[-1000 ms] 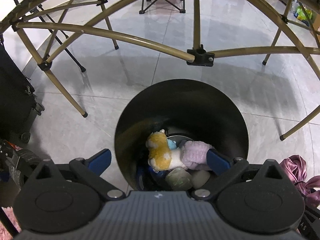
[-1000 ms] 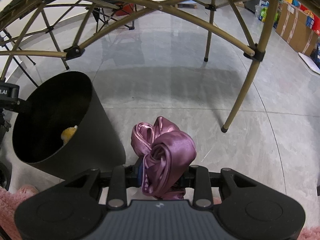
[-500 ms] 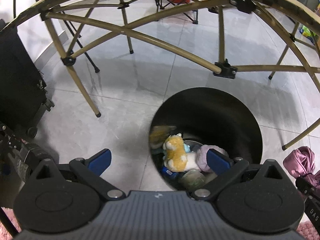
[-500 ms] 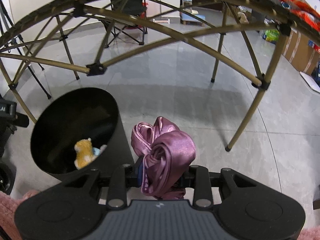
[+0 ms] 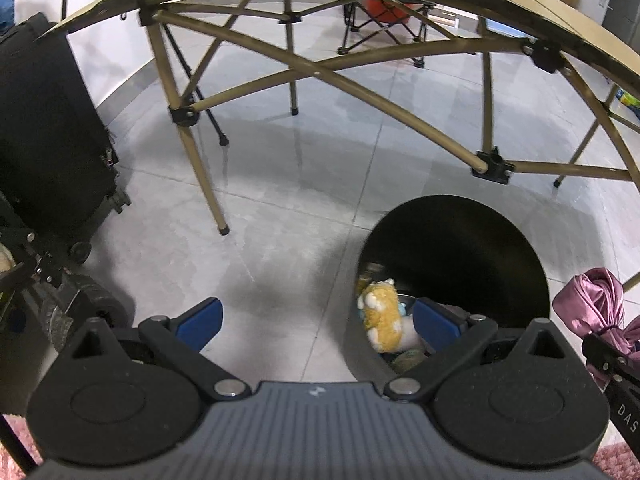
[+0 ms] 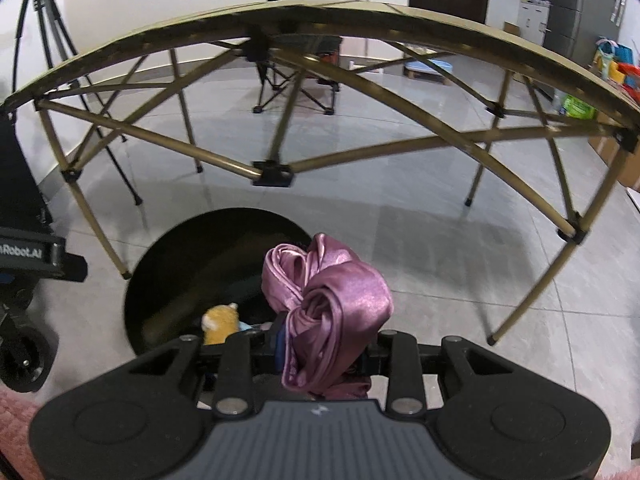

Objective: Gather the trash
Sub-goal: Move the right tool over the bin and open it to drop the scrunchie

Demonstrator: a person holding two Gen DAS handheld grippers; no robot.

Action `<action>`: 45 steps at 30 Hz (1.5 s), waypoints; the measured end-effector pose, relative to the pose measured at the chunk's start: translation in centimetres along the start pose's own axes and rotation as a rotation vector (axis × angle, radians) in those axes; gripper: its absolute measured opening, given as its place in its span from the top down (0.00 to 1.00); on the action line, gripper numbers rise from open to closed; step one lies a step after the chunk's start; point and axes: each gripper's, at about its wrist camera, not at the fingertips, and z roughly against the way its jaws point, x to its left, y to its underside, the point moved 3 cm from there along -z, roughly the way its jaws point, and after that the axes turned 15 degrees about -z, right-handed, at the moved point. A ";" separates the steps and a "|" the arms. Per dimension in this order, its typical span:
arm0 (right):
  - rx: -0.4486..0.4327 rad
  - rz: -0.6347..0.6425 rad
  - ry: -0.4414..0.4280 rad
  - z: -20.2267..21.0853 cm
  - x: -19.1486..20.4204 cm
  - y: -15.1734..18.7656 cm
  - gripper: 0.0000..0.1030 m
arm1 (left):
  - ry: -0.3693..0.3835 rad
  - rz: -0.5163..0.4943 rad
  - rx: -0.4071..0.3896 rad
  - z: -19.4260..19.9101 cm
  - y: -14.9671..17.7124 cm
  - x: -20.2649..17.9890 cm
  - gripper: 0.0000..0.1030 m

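The left gripper [image 5: 316, 322] hangs open; black bin [image 5: 516, 240] at four o'clock holds a yellow plush toy [image 5: 382, 314].

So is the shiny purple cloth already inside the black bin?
No, the purple cloth is clamped in the right gripper, held above the black bin, which holds a yellow plush toy.

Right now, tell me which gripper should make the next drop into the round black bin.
Right. The right gripper is shut on the bunched purple satin cloth, beside the round black bin. The left gripper is open and empty.
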 end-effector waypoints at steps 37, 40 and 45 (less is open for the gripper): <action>0.160 0.050 -0.056 -7.1 8.9 -0.1 0.63 | -0.034 0.113 0.084 -2.7 2.6 6.9 0.00; 0.145 0.045 -0.037 -7.0 8.8 -0.4 0.25 | -0.032 0.112 0.083 -2.7 2.6 6.8 0.00; 0.154 0.042 -0.046 -7.0 8.5 -0.5 0.00 | -0.029 0.109 0.081 -2.6 2.7 6.7 0.00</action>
